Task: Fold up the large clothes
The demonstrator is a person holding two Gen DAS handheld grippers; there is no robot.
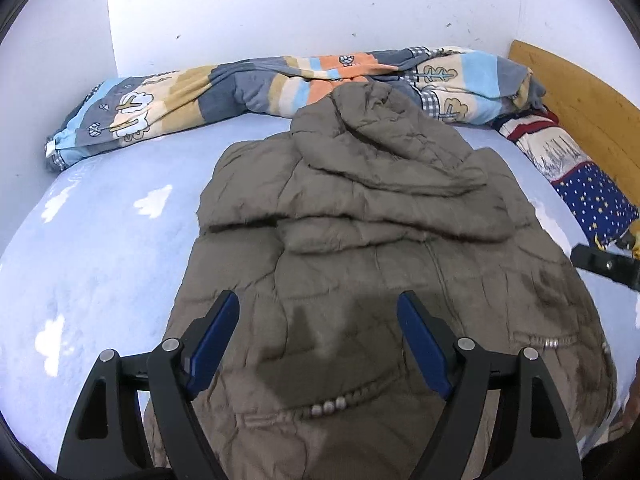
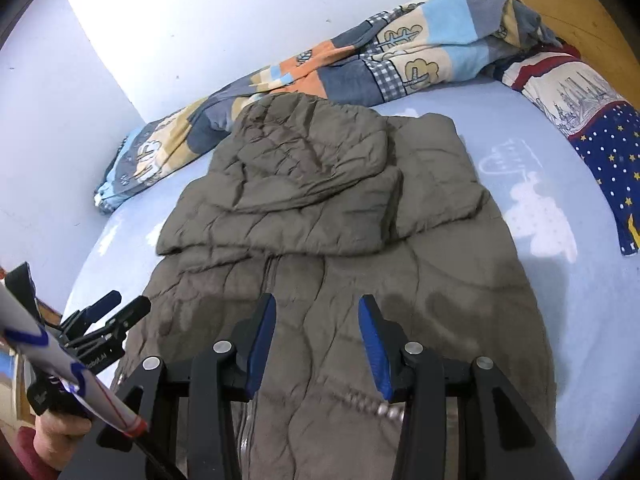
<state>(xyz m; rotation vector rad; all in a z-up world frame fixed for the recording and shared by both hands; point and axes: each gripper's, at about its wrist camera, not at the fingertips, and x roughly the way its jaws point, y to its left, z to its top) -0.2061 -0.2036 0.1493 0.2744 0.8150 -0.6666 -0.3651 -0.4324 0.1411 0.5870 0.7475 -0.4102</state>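
Note:
A grey-brown padded jacket [image 1: 360,208] lies flat on the bed, hood at the far end and both sleeves folded in over its body. In the right wrist view the jacket [image 2: 320,220] fills the middle. My left gripper [image 1: 318,304] hovers above its lower half, jaws wide open with nothing between them. My right gripper [image 2: 317,302] hangs over the same lower part, jaws apart and empty. The left gripper [image 2: 124,305] also shows at the left edge of the right wrist view, beside the jacket's left side. A finger of the right gripper [image 1: 600,266] pokes in at the right of the left wrist view.
The bed has a light blue sheet [image 1: 100,248]. A rolled patchwork quilt [image 1: 240,88] lies along the white wall. A star-print pillow [image 2: 600,136] leans by the wooden headboard [image 1: 580,92]. A hand in a red sleeve [image 2: 52,436] holds the left gripper's handle.

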